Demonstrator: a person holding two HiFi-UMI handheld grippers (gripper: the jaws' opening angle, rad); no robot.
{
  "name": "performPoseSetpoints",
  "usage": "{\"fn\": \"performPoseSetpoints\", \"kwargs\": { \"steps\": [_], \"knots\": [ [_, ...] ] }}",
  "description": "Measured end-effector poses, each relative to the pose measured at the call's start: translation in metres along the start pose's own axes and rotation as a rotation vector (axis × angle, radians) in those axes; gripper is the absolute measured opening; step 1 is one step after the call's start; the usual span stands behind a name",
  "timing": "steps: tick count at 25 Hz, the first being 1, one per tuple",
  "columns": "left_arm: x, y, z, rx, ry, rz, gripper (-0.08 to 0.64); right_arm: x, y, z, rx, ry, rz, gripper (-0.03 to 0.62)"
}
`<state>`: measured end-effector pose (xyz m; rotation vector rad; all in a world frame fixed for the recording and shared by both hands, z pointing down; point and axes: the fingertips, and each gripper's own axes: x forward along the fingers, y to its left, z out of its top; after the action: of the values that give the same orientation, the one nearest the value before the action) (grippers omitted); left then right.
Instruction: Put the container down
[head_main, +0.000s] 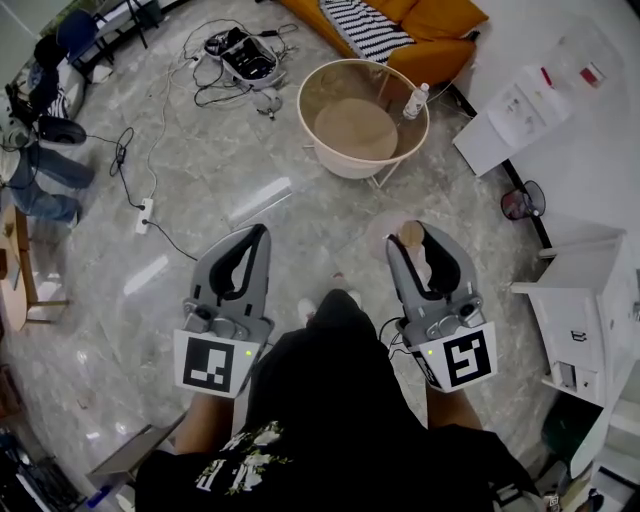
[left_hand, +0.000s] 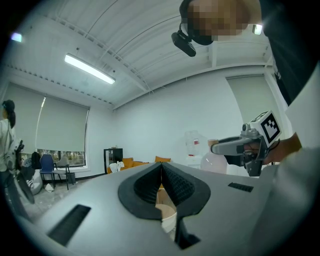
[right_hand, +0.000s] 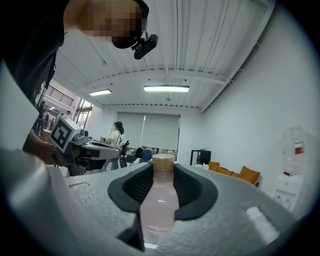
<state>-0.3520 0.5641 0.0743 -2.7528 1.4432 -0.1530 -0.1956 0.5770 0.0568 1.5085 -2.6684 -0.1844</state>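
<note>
The right gripper (head_main: 418, 243) is pinching the bottle (right_hand: 161, 200) upright between its fingers, high over the floor and well apart from the round tabletop (head_main: 362, 62). The left gripper (left_hand: 161, 167) is idling, fingers pressed together on nothing. Loosening early risks dropping the bottle, and landing it near the rim risks tipping it.

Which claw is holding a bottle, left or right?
The right claw: it grips a pale pink bottle with a tan cap. The left claw is shut and empty.

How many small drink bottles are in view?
2: one pinkish bottle clamped in the right gripper, one clear bottle at the round table's edge near the sofa. Others may be hidden.
</note>
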Motion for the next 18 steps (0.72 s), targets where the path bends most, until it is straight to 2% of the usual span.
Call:
{"fn": "performPoseSetpoints", "kwargs": {
  "steps": [10,18],
  "knots": [
    [0.021,0.033,-0.007,0.003,0.013,-0.003,0.012,0.045,-0.006,0.000,-0.002,-0.018,0.002,0.118],
    [0.067,0.056,-0.002,0.010,0.006,-0.026,0.014,0.085,-0.036,-0.007,-0.004,0.001,-0.018,0.118]
  ]
}}
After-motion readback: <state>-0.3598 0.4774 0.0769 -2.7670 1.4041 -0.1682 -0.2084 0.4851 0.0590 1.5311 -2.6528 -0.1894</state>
